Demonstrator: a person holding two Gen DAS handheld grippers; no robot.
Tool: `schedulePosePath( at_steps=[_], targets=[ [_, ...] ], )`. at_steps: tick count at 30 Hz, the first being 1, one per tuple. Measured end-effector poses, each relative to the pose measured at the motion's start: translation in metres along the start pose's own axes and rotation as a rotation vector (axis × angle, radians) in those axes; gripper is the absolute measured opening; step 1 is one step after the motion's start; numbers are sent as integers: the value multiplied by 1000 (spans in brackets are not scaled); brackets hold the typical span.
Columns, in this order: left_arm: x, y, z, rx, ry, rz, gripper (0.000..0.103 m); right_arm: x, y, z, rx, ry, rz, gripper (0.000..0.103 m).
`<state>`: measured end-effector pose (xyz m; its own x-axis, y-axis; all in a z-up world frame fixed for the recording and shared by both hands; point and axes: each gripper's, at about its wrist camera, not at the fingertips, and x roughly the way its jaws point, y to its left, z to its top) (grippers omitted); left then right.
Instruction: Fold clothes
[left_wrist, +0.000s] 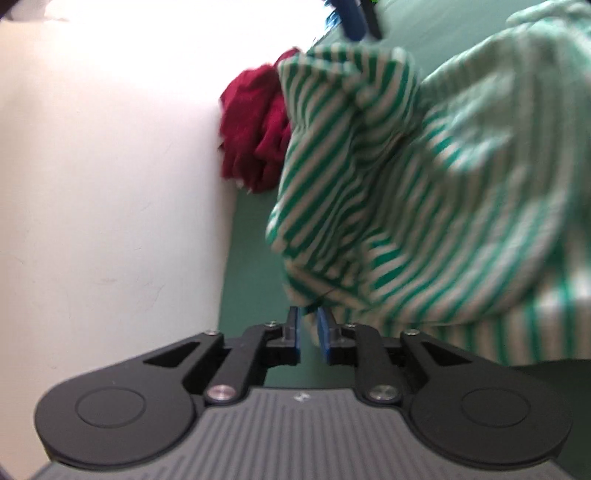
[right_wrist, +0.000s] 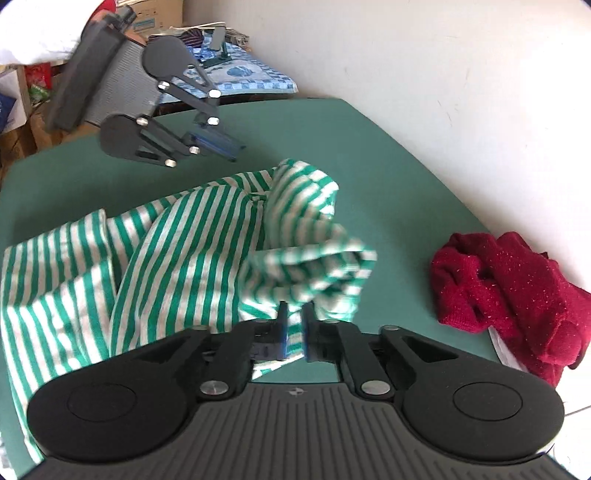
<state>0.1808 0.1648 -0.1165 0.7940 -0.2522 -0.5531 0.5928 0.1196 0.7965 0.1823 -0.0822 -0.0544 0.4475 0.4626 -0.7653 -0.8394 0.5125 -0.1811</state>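
Spreading step: striped shirt (right_wrist: 177, 236) edge is pinched by right gripper (right_wrist: 294, 325), lower centre. Left gripper (right_wrist: 221, 146), upper left, narrowly parted, empty; a regrasp is needed.

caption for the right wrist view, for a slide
Right tongs pinch a green-striped garment on the green table; left tongs hover beyond, red sweater lies aside.

Each claw is built alike: a grey ribbed body with a small round emblem at its front edge, flanked by two black rounded lobes with a raised disc on each. Black linkage bars pivot on silver screws and carry narrow fingers faced with blue pads: left claw (left_wrist: 309, 334), right claw (right_wrist: 294, 330).
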Motion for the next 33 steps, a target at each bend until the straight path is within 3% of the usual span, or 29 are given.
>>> schedulePosePath(
  at_steps=[1,3,5,6,7,10,13,16,20,24,28,33],
  targets=[
    [8,8,0,-38,7,-13,20,2,-4,0,54,-7,7,22],
    [25,25,-1,-124,10,-48,23,5,-15,0,168,-23,26,53],
    [41,40,-3,-209,15,-104,45,8,-36,-9,341,-55,76,61],
    [50,47,-3,-251,17,-131,60,10,-47,-13,427,-71,101,64],
    [56,53,-4,-296,10,-157,64,12,-58,-18,514,-86,121,64],
    [74,69,-9,-430,-7,-227,63,24,-93,-41,732,-103,128,64],
    [93,74,-12,-510,16,-340,64,44,-124,-57,901,-105,145,65],
    [100,70,-14,-563,24,-401,64,68,-148,-66,1051,-120,195,65],
    [113,87,-22,-740,35,-523,63,97,-170,-67,1142,-126,273,64],
    [128,93,-30,-856,51,-590,67,114,-174,-59,1113,-93,321,64],
    [131,93,-29,-885,34,-612,67,124,-172,-54,1084,-67,328,61],
    [133,90,-24,-879,24,-633,67,123,-169,-56,1098,-110,328,58]
  ],
)
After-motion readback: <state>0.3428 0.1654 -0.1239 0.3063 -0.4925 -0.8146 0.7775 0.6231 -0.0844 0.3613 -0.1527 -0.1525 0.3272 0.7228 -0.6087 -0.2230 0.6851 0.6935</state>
